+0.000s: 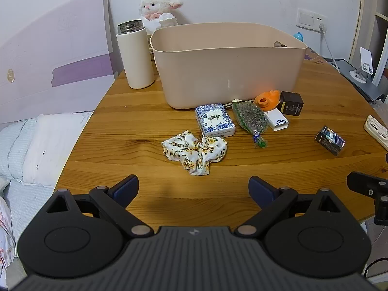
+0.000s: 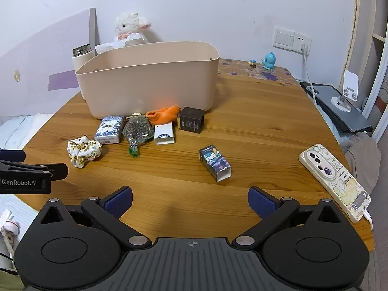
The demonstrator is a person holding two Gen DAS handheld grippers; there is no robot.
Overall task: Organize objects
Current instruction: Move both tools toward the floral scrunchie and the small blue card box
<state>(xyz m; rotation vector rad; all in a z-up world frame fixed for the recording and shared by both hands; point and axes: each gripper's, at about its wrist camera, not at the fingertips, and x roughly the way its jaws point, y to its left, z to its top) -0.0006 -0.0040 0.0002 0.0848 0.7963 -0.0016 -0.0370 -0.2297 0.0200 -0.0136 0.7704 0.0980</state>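
A beige bin (image 1: 228,65) (image 2: 150,77) stands on the wooden table (image 1: 135,121) (image 2: 254,126). In front of it lie a floral scrunchie (image 1: 194,152) (image 2: 83,152), a blue-and-white box (image 1: 214,120) (image 2: 109,129), a green mesh sachet (image 1: 251,120) (image 2: 138,129), an orange sock (image 1: 266,99) (image 2: 165,115), a white card box (image 1: 277,120) (image 2: 164,134), a dark cube box (image 1: 291,103) (image 2: 191,120) and a small cartoon box (image 1: 330,140) (image 2: 215,162). My left gripper (image 1: 193,189) is open and empty, just short of the scrunchie. My right gripper (image 2: 190,201) is open and empty, short of the cartoon box.
A white thermos (image 1: 134,54) (image 2: 81,54) stands left of the bin, a plush lamb (image 1: 158,7) (image 2: 131,28) behind it. A phone (image 2: 335,178) lies at the table's right edge. A laptop with a stand (image 2: 339,106) sits beyond. A bed (image 1: 31,150) lies left.
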